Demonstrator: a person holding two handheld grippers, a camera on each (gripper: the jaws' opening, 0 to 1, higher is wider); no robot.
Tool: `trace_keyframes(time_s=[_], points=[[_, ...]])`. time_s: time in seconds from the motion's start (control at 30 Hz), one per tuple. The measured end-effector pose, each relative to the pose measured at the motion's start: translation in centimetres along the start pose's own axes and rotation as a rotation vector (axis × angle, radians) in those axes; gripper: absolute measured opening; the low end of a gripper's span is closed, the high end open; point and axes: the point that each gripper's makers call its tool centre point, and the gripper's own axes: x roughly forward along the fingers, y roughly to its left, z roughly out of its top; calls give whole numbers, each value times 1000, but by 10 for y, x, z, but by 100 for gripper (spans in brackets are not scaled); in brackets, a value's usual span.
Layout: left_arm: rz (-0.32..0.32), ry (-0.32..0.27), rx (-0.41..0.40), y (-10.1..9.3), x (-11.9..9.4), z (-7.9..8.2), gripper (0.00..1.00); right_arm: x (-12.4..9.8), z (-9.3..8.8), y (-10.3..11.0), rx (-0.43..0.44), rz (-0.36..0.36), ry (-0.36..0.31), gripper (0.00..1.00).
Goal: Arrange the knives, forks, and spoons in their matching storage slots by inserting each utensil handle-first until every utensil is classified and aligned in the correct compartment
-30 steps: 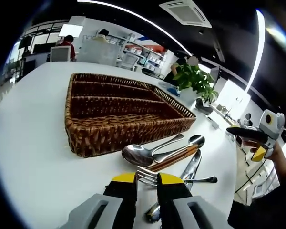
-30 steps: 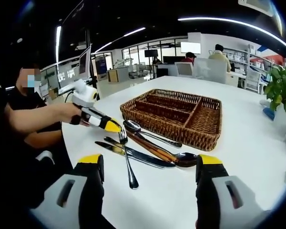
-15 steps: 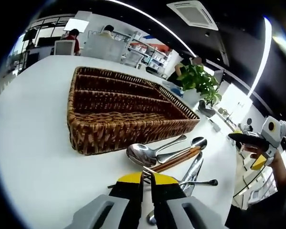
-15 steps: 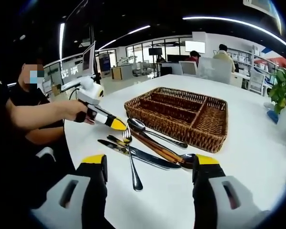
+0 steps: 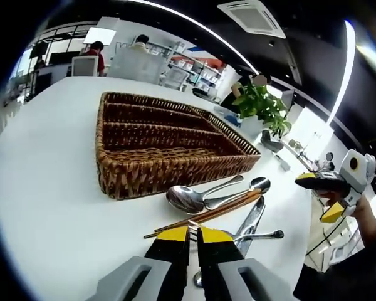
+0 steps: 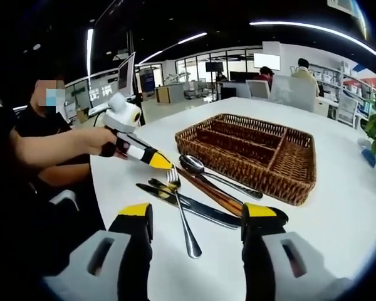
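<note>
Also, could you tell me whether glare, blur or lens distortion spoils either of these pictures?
Left gripper view: fisheye bends the wicker tray and table edge; bright window glare at right; spoon bowl mirrors the ceiling lights. Right gripper view: the tray and fork are sharp, ceiling strips blown out, and the near jaws of the right gripper are slightly soft.

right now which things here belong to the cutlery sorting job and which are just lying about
Job:
- wicker cutlery tray, compartments bare
- fork, left gripper shut at its tines
- spoon
- knife
- wooden-handled utensil
- right gripper, open, holding nothing

Lying about:
- potted plant
- monitor
- office chairs
- white table, work surface
</note>
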Motion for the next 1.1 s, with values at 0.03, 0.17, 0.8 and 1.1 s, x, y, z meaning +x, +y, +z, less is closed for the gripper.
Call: trace_keyframes(time_s=[0.03,0.17,0.8,1.1], points=[[3,0,10,-1,-1,0,3,1,0,1,-7,2,0,54],[12,1,25,-1,-4,1,3,10,3,7,-26,32,1,49],[18,-37,35,-14,-22,16,2,53,-3,36,-117,173,58,31],[18,-48,72,-24,-31,25,2,71,-7,42,-165,191,75,21]])
